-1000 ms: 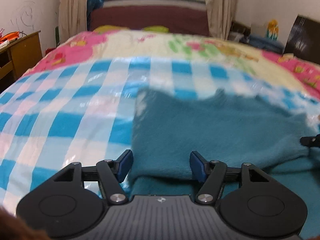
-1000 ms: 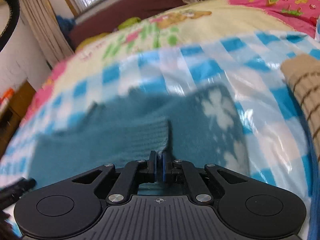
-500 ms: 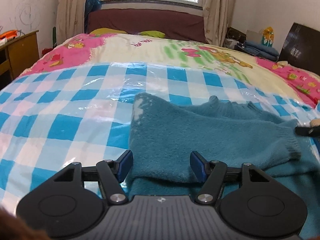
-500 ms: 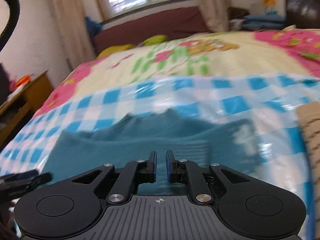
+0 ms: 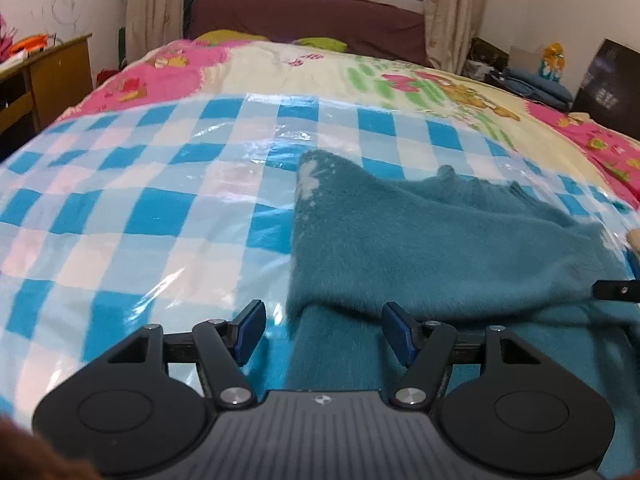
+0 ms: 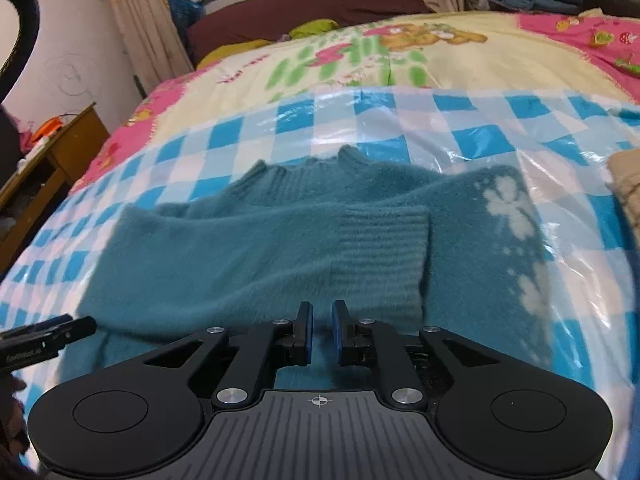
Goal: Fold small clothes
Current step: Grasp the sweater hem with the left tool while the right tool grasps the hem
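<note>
A teal fuzzy sweater (image 5: 440, 248) lies on the blue-checked plastic sheet (image 5: 140, 220), one sleeve folded across its body. In the right wrist view the sweater (image 6: 260, 256) shows its ribbed sleeve cuff (image 6: 384, 240) lying flat beside white flower prints. My left gripper (image 5: 323, 316) stands open just above the sweater's near left edge, gripping nothing. My right gripper (image 6: 320, 320) hovers in front of the cuff, shut to a narrow slit with nothing between the pads. Each gripper's tip shows in the other view: the right gripper (image 5: 616, 291) and the left gripper (image 6: 48, 336).
The checked sheet covers a bed with a pink and cream cartoon blanket (image 5: 320, 68). A beige knitted garment (image 6: 628, 184) lies at the right edge. A wooden desk (image 5: 52, 76) stands left of the bed, with a dark headboard (image 5: 312, 12) and window behind.
My right gripper, shut on the sleeve cuff a second ago, has let it go and drawn back. The sleeve now lies flat across the sweater. My left gripper stayed open and drew back slightly.
</note>
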The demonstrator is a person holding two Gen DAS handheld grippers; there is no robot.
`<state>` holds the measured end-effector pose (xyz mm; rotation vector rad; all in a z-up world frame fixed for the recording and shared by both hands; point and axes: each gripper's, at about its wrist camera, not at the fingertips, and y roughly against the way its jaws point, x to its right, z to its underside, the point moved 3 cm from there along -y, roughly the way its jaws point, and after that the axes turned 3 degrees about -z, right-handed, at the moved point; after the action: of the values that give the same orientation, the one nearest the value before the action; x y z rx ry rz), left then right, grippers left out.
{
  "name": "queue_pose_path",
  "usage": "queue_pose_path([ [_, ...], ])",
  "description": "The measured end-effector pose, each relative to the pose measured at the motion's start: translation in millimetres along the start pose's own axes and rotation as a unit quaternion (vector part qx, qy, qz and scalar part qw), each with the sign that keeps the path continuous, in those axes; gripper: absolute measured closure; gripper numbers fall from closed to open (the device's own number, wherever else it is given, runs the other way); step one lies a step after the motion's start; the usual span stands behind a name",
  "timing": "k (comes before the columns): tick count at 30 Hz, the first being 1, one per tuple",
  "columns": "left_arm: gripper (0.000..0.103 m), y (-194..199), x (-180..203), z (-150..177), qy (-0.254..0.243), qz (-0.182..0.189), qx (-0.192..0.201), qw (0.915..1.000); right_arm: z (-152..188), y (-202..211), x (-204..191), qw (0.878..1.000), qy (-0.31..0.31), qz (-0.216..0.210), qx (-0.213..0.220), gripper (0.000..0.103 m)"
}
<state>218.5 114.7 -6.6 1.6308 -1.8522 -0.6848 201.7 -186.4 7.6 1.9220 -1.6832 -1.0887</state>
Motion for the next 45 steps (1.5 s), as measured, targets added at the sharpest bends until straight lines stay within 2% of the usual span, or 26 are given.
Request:
queue_pose_path([
  [5, 0.035, 45, -12, 39, 0.002, 0.014, -0.032, 0.9994, 47, 51, 5, 1.0, -0.008, -0.008, -0.025, 0.09],
  [11, 0.035, 93, -18, 96, 0.001, 0.019, -0.079, 0.9967, 119, 108, 21, 0.995, -0.014, 0.022, -0.095, 0.089],
  [17, 0.035, 124, -15, 140, -0.002, 0.034, -0.12, 0.9922, 164, 153, 33, 0.989, -0.034, 0.049, -0.136, 0.083],
  [21, 0.035, 134, -11, 155, -0.012, 0.044, -0.133, 0.9901, 179, 167, 31, 0.986, -0.035, 0.061, -0.153, 0.079],
  [27, 0.035, 142, -19, 161, -0.004, 0.032, -0.139, 0.9898, 201, 167, 32, 0.98, -0.075, 0.03, -0.181, 0.078],
  [30, 0.035, 145, -27, 164, 0.008, 0.021, -0.144, 0.9894, 205, 161, 30, 0.98, -0.076, 0.022, -0.185, 0.067],
  [32, 0.036, 144, -29, 167, 0.017, 0.024, -0.151, 0.9882, 205, 158, 29, 0.979, -0.076, 0.017, -0.187, 0.066],
  [36, 0.045, 137, -16, 166, 0.009, 0.04, -0.153, 0.9874, 204, 154, 31, 0.978, -0.082, 0.013, -0.19, 0.066],
  [39, 0.056, 130, -6, 163, -0.004, 0.044, -0.155, 0.987, 206, 150, 34, 0.978, -0.093, 0.008, -0.188, 0.066],
  [41, 0.062, 127, -4, 163, -0.019, 0.036, -0.161, 0.9861, 208, 147, 39, 0.976, -0.107, 0.003, -0.188, 0.072],
  [42, 0.066, 127, -4, 163, -0.025, 0.034, -0.163, 0.9857, 208, 148, 42, 0.976, -0.115, 0.002, -0.187, 0.079],
  [45, 0.08, 131, -10, 159, -0.016, 0.042, -0.166, 0.985, 206, 153, 49, 0.974, -0.134, -0.011, -0.182, 0.088],
])
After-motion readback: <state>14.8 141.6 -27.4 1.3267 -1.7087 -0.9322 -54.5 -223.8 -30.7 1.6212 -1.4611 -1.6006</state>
